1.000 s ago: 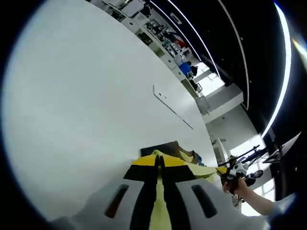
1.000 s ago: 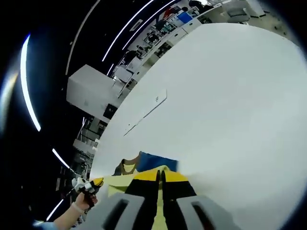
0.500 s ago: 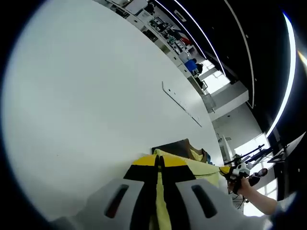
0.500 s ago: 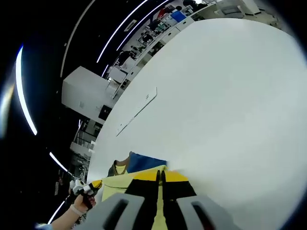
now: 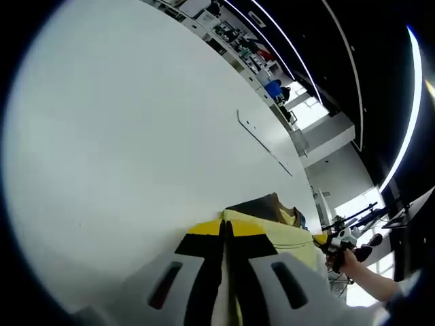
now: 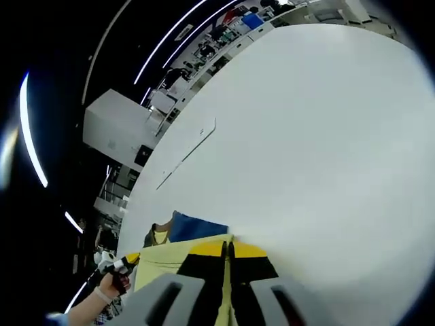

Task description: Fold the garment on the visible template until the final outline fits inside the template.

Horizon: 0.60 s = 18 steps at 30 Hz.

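Left gripper [image 5: 225,231] clamped on the yellow garment [image 5: 285,238] edge at 6 o'clock, right gripper [image 6: 228,250] likewise pinching it, garment [image 6: 170,261] stretched between them over the white table [image 5: 136,136], dark-blue template [image 6: 197,229] just beyond.

Right gripper [image 6: 228,250], black jaws with yellow tips, is closed on the edge of a pale yellow fabric garment [image 6: 170,261] lying on the white table [image 6: 319,149]. A blue fabric panel [image 6: 197,229] lies just beyond it. At lower left, a hand [image 6: 109,285] holds the other gripper [image 6: 126,261] at the garment's far edge.

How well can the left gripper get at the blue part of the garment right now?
Probably not freely: the left gripper is shut on the yellow garment, and the blue part lies beyond that held edge, on the white table.
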Tool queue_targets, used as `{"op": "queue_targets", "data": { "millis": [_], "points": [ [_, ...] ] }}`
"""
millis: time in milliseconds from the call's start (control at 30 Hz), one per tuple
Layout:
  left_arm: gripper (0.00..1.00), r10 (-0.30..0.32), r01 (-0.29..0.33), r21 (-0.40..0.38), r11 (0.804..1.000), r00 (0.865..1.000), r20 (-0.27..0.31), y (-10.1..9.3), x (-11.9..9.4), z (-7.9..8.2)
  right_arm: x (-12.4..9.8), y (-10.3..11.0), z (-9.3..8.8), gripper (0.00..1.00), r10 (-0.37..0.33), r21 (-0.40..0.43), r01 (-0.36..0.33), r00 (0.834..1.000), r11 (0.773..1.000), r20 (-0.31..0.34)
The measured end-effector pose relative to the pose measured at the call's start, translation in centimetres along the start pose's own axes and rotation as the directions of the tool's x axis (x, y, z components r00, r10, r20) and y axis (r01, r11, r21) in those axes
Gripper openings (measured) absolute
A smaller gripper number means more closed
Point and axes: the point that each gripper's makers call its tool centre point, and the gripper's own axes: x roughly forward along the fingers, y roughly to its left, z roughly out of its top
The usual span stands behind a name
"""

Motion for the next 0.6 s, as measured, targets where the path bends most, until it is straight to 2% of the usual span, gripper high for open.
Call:
{"op": "queue_targets", "data": {
  "millis": [167, 233, 267, 333, 367, 433, 467, 533, 600],
  "points": [
    [0.0, 0.01, -0.01, 0.021, 1.0, 1.0, -0.007, -0.1, 0.1, 0.1, 0.2, -0.1, 0.0, 0.0, -0.004, -0.002, 0.004, 1.0, 1.0, 0.001],
    [0.0, -0.009, 0.009, 0.068, 0.998, 1.0, -0.001, -0.5, 0.0, 0.3, 0.1, 0.0, 0.0, 0.0, 0.002, -0.016, -0.002, 1.0, 1.0, 0.002],
    [0.0, -0.032, 0.03, 0.117, 0.993, 0.999, 0.014, -1.0, -0.1, 0.7, 0.1, 0.1, 0.1, 0.0, 0.007, -0.029, -0.006, 1.0, 1.0, 0.004],
    [0.0, -0.026, 0.023, 0.187, 0.982, 1.0, 0.013, -1.2, -0.4, 0.8, -0.2, 0.4, 0.3, 0.0, 0.015, -0.078, -0.013, 1.0, 0.997, 0.013],
    [0.0, -0.042, 0.041, 0.215, 0.976, 0.999, 0.001, -1.4, -0.5, 0.8, -0.3, 0.4, 0.4, 0.0, 0.014, -0.092, -0.012, 1.0, 0.996, 0.02],
    [0.0, -0.035, 0.03, 0.265, 0.964, 0.999, 0.015, -1.3, -0.9, 1.2, -0.6, 0.3, 0.8, 0.0, 0.002, -0.149, 0.004, 0.999, 0.989, 0.038],
    [0.0, -0.023, 0.012, 0.277, 0.961, 0.999, 0.036, -1.1, -1.3, 1.7, -0.7, 0.4, 0.9, 0.0, 0.004, -0.177, 0.003, 0.999, 0.984, 0.041],
    [0.0, -0.031, 0.015, 0.296, 0.955, 0.998, 0.049, -1.2, -1.7, 2.1, -1.0, 0.4, 0.8, 0.01, -0.005, -0.217, 0.012, 0.999, 0.976, 0.035],
    [0.0, -0.033, 0.013, 0.302, 0.953, 0.998, 0.062, -1.1, -2.3, 2.6, -1.2, 0.4, 1.1, 0.04, -0.01, -0.304, 0.024, 0.999, 0.952, 0.048]
  ]
}}
